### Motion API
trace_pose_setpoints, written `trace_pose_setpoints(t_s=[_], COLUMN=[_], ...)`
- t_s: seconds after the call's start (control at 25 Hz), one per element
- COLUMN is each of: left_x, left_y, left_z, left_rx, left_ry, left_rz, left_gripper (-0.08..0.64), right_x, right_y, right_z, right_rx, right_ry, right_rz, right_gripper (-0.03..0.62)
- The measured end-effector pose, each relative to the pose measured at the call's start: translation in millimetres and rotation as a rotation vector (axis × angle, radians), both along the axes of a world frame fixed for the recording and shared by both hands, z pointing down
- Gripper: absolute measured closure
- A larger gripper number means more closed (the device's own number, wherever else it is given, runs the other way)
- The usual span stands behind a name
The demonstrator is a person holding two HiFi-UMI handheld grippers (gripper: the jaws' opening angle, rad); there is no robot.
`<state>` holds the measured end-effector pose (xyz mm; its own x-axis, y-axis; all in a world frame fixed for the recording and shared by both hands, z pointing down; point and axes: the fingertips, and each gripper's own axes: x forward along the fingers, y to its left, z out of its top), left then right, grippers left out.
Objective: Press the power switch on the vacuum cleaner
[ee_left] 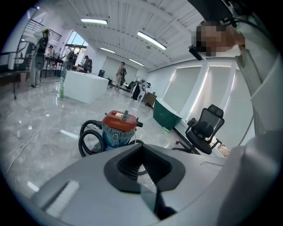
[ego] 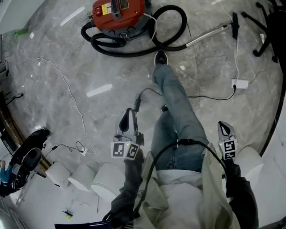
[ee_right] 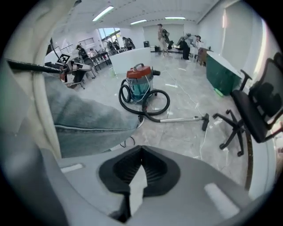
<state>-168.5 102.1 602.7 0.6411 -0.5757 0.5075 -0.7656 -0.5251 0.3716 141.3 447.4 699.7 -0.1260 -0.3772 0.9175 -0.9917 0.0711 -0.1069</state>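
The vacuum cleaner (ego: 118, 11), a canister with a red lid, stands on the grey floor far ahead in the head view. Its black hose (ego: 134, 47) coils beside it, and the metal wand (ego: 208, 35) lies to the right. My left gripper (ego: 128, 120) and right gripper (ego: 225, 129) are held low, close to the body, both shut and empty. A jeans-clad leg (ego: 176, 103) steps out between them. The left gripper view shows the vacuum cleaner (ee_left: 118, 128) beyond my left gripper (ee_left: 141, 146). It stands further off past my right gripper (ee_right: 140, 149) as the vacuum cleaner (ee_right: 140, 81).
An office chair (ego: 268, 27) stands at the far right, with a white power adapter (ego: 240, 83) and a cable on the floor near it. Thin wires trail across the floor at left. White cylinders (ego: 85, 176) sit at the lower left. A green bin (ee_left: 166, 115) is behind the vacuum.
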Motion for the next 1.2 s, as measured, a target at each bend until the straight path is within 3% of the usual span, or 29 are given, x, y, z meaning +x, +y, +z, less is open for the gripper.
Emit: trace_pose_setpoints(t_s=[0.16,0.32,0.44,0.6,0.68,0.84,0.96,1.08,1.2], left_x=[-1.2,25.3,27.8,23.6,23.7,47.6,98.1,144.9,169.6], left_y=[75.1,145.7,193.5,232.5,246.5,257.1,295.8,342.3,379.7], left_z=[-103.6,-201.0,-245.0,-290.7,-314.0,-345.2,-357.8,-358.9,-352.1], left_rx=[0.085,0.196,0.232,0.294,0.340,0.405,0.409,0.399,0.377], left_ry=[0.080,0.166,0.169,0.123,0.094,0.080,0.099,0.132,0.143], left_rz=[-0.019,0.081,0.094,0.040,-0.011,-0.133,-0.130,-0.133,-0.112], left_gripper=[0.557,0.556,0.557,0.557,0.557,0.557,0.557,0.556,0.557], right_x=[25.7,69.2,87.7,96.0,99.4,73.1,37.9,19.2,6.8], right_y=[42.2,58.4,52.7,30.2,21.1,-21.8,-8.0,24.9,50.2], right_z=[-85.6,-166.0,-217.1,-283.3,-325.2,-417.3,-467.1,-471.8,-462.8], right_rx=[0.120,0.285,0.404,0.560,0.679,0.950,1.077,1.079,1.047], right_ry=[0.126,0.208,0.216,0.216,0.202,0.059,-0.117,-0.222,-0.293], right_rz=[-0.038,0.057,0.092,0.004,-0.048,-0.221,-0.339,-0.407,-0.392], right_gripper=[0.591,0.591,0.591,0.591,0.591,0.591,0.591,0.591,0.591])
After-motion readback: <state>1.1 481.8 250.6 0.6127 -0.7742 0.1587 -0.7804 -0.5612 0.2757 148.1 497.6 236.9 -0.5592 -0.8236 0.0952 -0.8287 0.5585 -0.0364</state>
